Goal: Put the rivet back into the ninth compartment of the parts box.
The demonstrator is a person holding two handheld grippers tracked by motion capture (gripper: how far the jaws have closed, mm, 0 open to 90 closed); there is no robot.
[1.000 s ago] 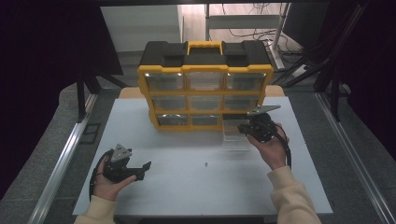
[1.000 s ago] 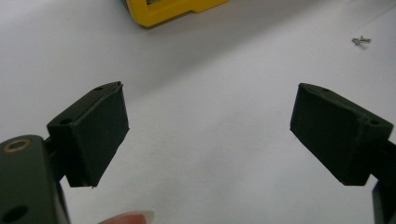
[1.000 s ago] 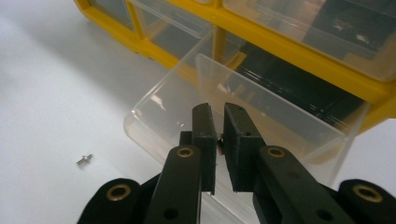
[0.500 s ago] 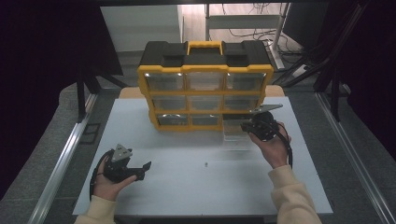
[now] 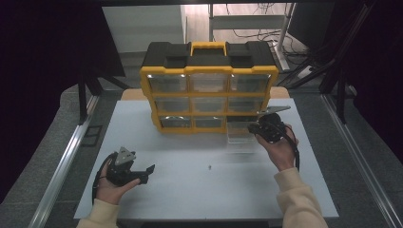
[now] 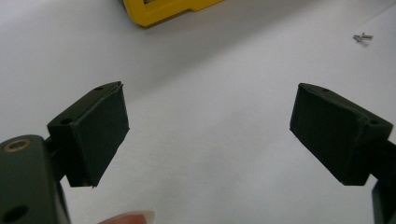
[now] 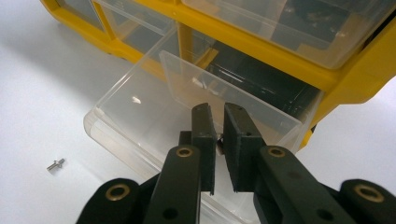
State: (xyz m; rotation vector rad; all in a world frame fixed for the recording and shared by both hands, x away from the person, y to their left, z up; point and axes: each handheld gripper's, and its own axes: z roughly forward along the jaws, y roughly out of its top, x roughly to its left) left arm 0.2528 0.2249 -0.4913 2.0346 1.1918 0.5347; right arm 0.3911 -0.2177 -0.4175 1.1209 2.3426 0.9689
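Note:
A yellow and black drawer organizer [image 5: 209,71] stands at the back of the white table [image 5: 190,194]. Its bottom right clear drawer [image 5: 239,138] is pulled out onto the table. My right gripper [image 5: 253,128] hovers over that open drawer [image 7: 135,107]. In the right gripper view its jaws [image 7: 219,128] are nearly together, with a small metal piece that looks like a screw pinched between the pads. My left gripper [image 5: 146,174] rests low at the near left, jaws wide apart [image 6: 210,130] and nothing between them. A loose screw [image 5: 209,167] lies on the table between the two hands.
The same loose screw [image 7: 55,164] lies left of the drawer's front in the right gripper view and far right [image 6: 363,37] in the left gripper view. Metal rails [image 5: 66,161] run along both table sides. Dark curtains and a rack stand behind.

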